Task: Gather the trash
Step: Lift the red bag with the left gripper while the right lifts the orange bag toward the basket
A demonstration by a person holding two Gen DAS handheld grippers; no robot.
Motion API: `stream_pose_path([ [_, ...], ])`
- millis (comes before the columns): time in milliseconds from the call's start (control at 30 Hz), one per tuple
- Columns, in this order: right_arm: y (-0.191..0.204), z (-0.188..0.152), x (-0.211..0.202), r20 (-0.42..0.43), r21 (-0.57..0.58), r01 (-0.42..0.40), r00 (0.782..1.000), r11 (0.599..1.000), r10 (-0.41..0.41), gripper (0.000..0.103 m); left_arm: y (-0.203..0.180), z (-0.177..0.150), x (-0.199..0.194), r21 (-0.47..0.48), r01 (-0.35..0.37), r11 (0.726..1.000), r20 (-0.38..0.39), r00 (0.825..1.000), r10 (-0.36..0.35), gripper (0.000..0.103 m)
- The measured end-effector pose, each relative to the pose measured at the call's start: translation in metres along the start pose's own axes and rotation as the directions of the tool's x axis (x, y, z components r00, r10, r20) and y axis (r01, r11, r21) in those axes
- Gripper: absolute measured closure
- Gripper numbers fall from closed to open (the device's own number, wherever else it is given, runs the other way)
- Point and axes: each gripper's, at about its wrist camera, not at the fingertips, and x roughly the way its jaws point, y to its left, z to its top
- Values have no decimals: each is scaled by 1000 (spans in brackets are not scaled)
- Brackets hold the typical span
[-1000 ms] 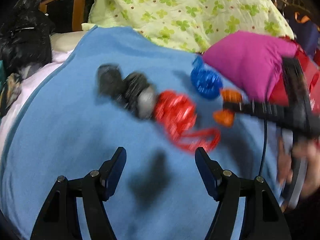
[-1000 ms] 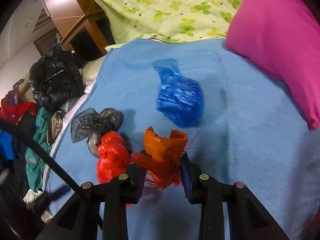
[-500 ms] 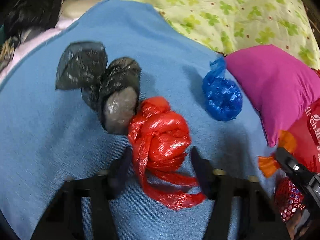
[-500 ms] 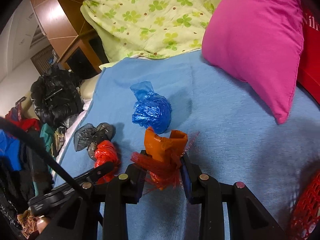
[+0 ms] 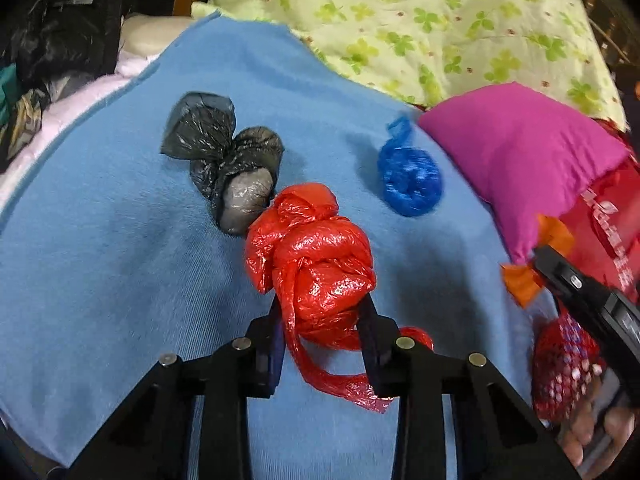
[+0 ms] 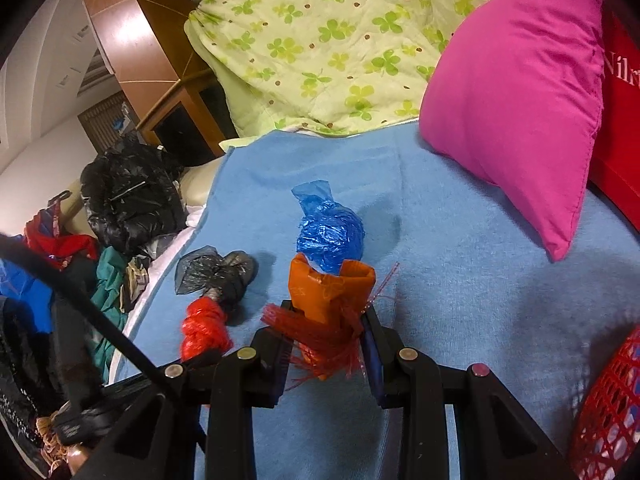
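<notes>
Left hand-held gripper (image 5: pixel 320 320) is closing its jaws on the knotted red bag (image 5: pixel 312 256) lying dead ahead on the blue blanket (image 5: pixel 100 280), knot end away, while the right hand-held gripper (image 6: pixel 326 340) pinches orange-and-red mesh trash (image 6: pixel 328 304)

On the blue blanket (image 5: pixel 120 280), a knotted red bag (image 5: pixel 316 264) is being closed on by the jaws of the left gripper (image 5: pixel 322 320), with a grey-black bag (image 5: pixel 228 164) touching it behind, a blue bag (image 5: pixel 410 180) lying apart beside a pink pillow (image 5: pixel 520 160).
</notes>
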Motion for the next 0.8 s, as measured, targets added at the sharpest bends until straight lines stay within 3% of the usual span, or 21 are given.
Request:
stream_pose_path([
  [267, 6, -8, -34, 54, -16, -14, 998, 1000, 15, 69, -10, -31, -54, 105, -36, 994, 31, 999, 33, 68],
  [400, 10, -14, -53, 89, -25, -12, 996, 1000, 14, 69, -28, -34, -78, 182, -85, 980, 102, 992, 67, 68],
  [800, 4, -35, -115, 197, -4, -21, 980, 1000, 22, 69, -82, -37, -134, 328, -127, 936, 251, 967, 43, 68],
])
